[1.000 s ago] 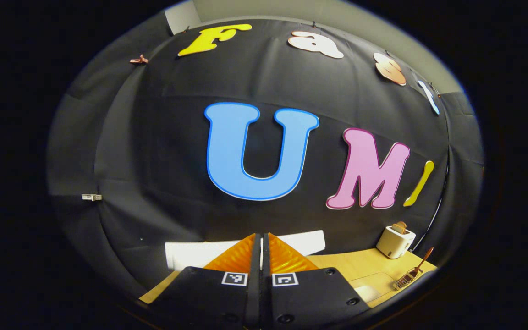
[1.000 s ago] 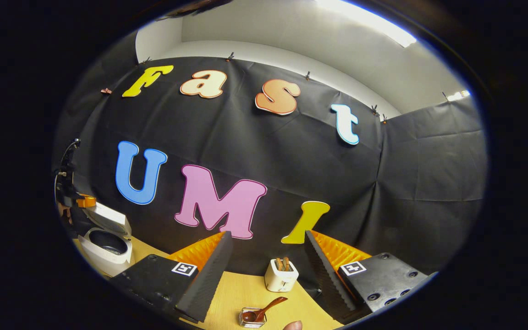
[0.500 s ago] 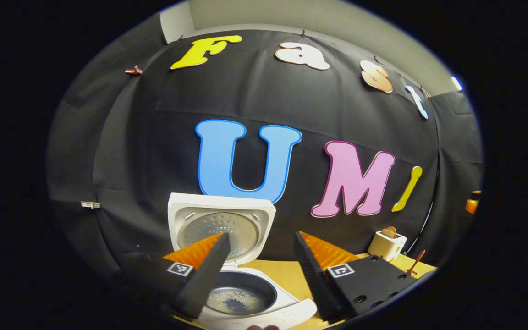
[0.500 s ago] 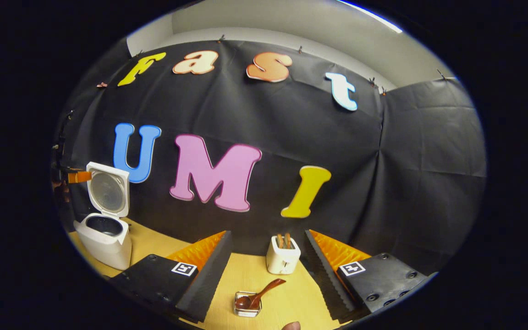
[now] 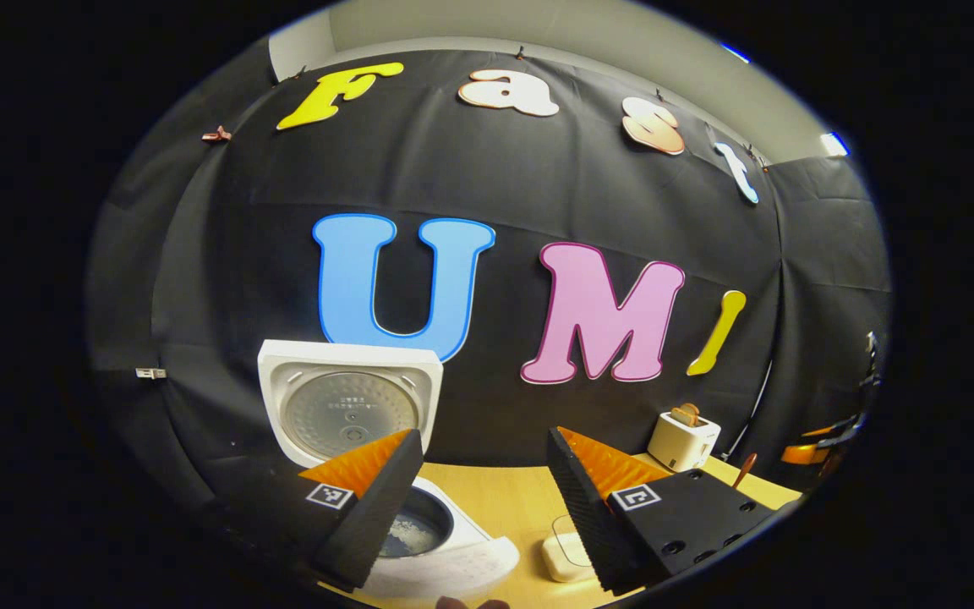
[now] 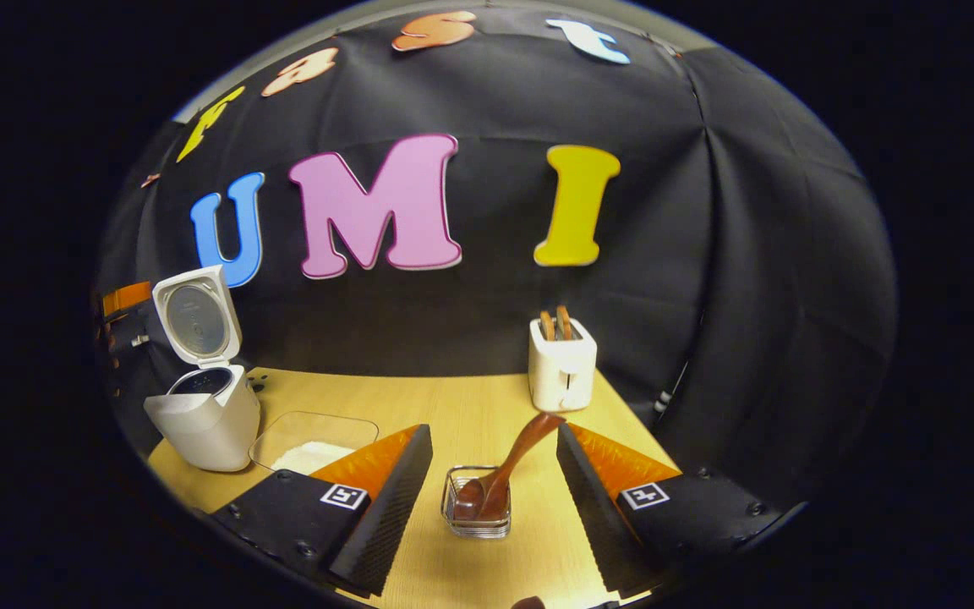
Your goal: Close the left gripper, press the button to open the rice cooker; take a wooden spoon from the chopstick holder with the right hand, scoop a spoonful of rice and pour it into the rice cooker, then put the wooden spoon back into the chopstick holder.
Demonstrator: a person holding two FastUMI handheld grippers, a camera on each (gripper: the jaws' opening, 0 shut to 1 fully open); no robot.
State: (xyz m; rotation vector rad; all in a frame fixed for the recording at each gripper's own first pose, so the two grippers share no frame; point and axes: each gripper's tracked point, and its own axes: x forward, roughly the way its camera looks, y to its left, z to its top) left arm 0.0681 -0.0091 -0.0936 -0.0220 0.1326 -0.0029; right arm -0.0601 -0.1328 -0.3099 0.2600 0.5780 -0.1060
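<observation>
The white rice cooker (image 5: 445, 558) stands open, its lid (image 5: 347, 410) upright and some rice in the dark inner pot (image 5: 415, 529). My left gripper (image 5: 480, 438) hovers open just above and in front of it, holding nothing. In the right gripper view the cooker (image 6: 204, 419) sits at the table's left. A wooden spoon (image 6: 514, 465) leans in a small wire chopstick holder (image 6: 477, 514). My right gripper (image 6: 494, 430) is open, its fingers on either side of the holder and above it, not touching the spoon.
A clear container of rice (image 6: 314, 444) lies right of the cooker on the wooden table (image 6: 419, 397). A white toaster (image 6: 561, 370) with two slices stands at the back, by the black cloth wall. The left gripper (image 6: 125, 303) shows behind the cooker.
The left gripper went from shut to open and drew back as the cooker lid sprang up. The right gripper tilted down and moved closer to the holder with the spoon.
</observation>
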